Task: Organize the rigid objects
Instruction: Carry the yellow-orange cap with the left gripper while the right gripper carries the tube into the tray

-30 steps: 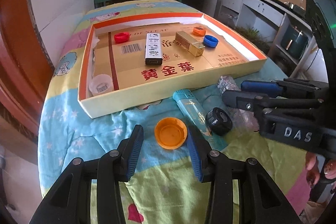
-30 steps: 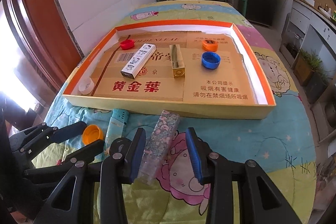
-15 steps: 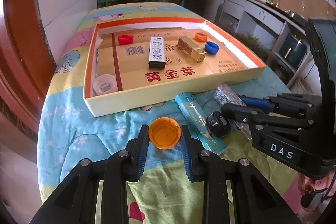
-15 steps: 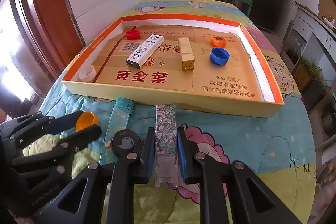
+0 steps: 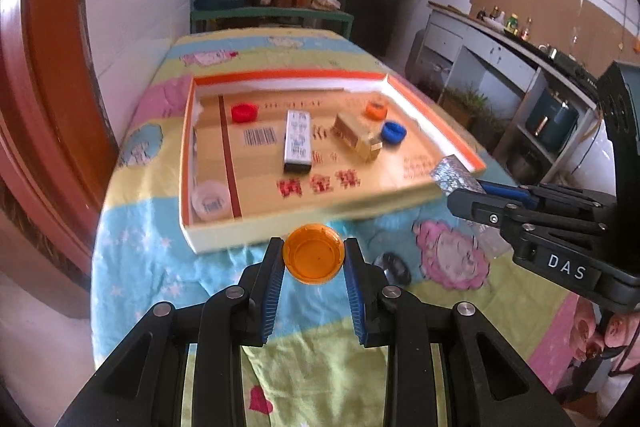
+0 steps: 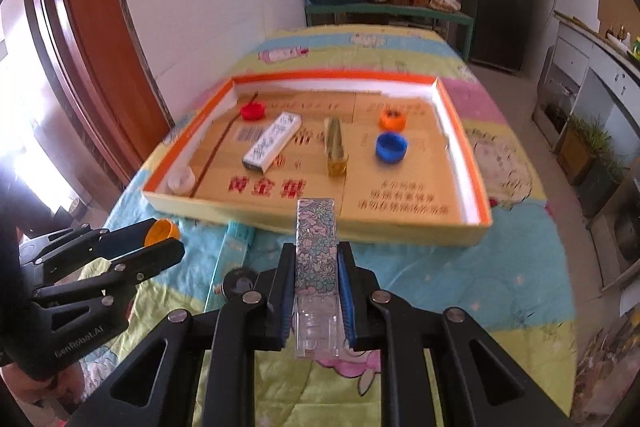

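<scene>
The left claw (image 5: pixel 314 261) is clamped on an orange cap (image 5: pixel 314 254), held above the surface (image 5: pixel 160 247). The right claw (image 6: pixel 316 279) is clamped on a floral case (image 6: pixel 316 251). On the cloth near them lie a black cap (image 5: pixel 394 267) and a teal tube (image 6: pixel 236 247). Farther off, the tray (image 6: pixel 400 227) holds caps and boxes.

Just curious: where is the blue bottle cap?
Right wrist view: the blue bottle cap lies inside the cardboard tray, right half, just in front of the orange cap.
</scene>
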`<state>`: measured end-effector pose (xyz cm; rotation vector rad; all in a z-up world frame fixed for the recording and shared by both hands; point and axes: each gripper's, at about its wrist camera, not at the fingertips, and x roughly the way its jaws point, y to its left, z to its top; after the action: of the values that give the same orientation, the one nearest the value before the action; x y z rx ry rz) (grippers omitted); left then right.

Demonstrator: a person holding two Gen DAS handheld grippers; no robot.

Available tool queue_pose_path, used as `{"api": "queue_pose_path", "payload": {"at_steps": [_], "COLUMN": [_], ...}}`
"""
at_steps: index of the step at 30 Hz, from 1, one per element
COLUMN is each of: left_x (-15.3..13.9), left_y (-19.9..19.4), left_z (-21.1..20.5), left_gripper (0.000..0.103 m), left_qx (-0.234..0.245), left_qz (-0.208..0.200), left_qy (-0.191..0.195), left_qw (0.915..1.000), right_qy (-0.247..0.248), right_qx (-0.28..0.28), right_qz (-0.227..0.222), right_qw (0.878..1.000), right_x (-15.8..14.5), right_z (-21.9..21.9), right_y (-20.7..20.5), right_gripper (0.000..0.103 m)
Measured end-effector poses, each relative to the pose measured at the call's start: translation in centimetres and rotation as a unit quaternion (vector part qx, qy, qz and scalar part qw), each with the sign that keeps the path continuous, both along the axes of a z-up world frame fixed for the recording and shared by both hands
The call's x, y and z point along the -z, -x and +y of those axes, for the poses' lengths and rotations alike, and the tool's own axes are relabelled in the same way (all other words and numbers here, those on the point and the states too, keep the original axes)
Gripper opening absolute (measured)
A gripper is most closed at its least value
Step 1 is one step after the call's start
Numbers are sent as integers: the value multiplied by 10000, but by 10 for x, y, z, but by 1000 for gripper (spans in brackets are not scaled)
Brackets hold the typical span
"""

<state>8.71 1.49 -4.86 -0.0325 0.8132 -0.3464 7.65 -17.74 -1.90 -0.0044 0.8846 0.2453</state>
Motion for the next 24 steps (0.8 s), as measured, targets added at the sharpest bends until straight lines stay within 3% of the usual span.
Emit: {"api": "queue_pose_path", "payload": {"at_steps": [11, 24], "left_x": [-45, -68], "left_y": [-22, -76], "left_z": [-2, 1], "left_gripper": [30, 30], "left_qx": [-347, -799], "left_qz": [-365, -333], "left_qy": [-79, -71], "left_qw": [9987, 9962], "right_qy": [182, 96], "right_qx": [-102, -272], "right_qz": [-309, -367], "right_qw": [9993, 9989], "right_x": [-30, -48], "right_z": [-2, -8], "right_y": [-14, -60], "right_gripper": [20, 20]}}
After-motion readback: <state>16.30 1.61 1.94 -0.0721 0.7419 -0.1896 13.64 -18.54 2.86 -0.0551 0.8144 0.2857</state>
